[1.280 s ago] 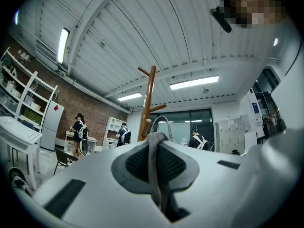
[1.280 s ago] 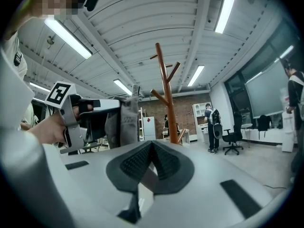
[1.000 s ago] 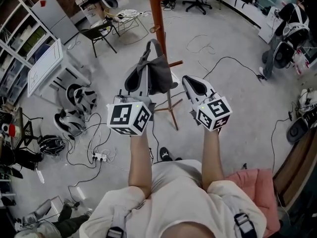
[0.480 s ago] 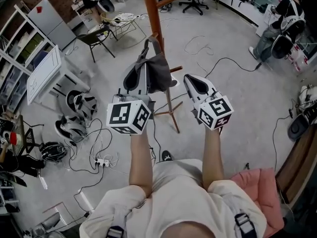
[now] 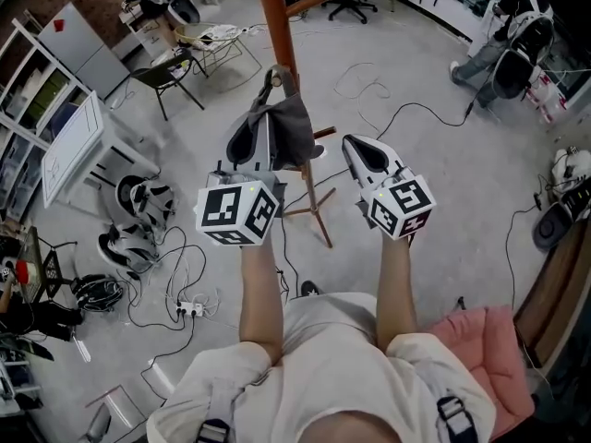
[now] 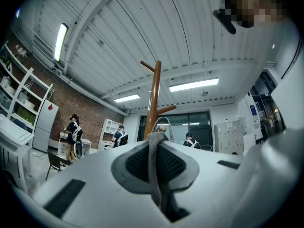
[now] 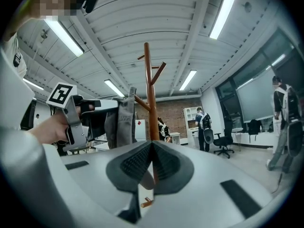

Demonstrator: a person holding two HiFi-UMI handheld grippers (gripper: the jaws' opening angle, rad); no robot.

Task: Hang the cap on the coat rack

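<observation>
In the head view a grey cap (image 5: 288,132) hangs from my left gripper (image 5: 269,100), which is shut on it just in front of the brown wooden coat rack (image 5: 271,12). The left gripper view shows the cap's grey strap (image 6: 154,148) pinched between the pads, with the rack's pole and pegs (image 6: 153,96) right behind it. My right gripper (image 5: 351,144) is held level beside the left one, shut and holding nothing. Seen from the right gripper view, the cap (image 7: 124,120) hangs left of the rack pole (image 7: 150,94), close to a lower peg.
The rack's feet (image 5: 314,212) spread on the grey floor under the grippers. Cables (image 5: 406,113) trail across the floor. A folding chair (image 5: 166,74) and a white table (image 5: 78,141) stand at left, headsets (image 5: 138,197) lie below them, and office chairs and a person (image 5: 503,26) are at back right.
The left gripper has carried the cap a little up and closer to the rack's pole. The right gripper has barely moved and stays shut.
</observation>
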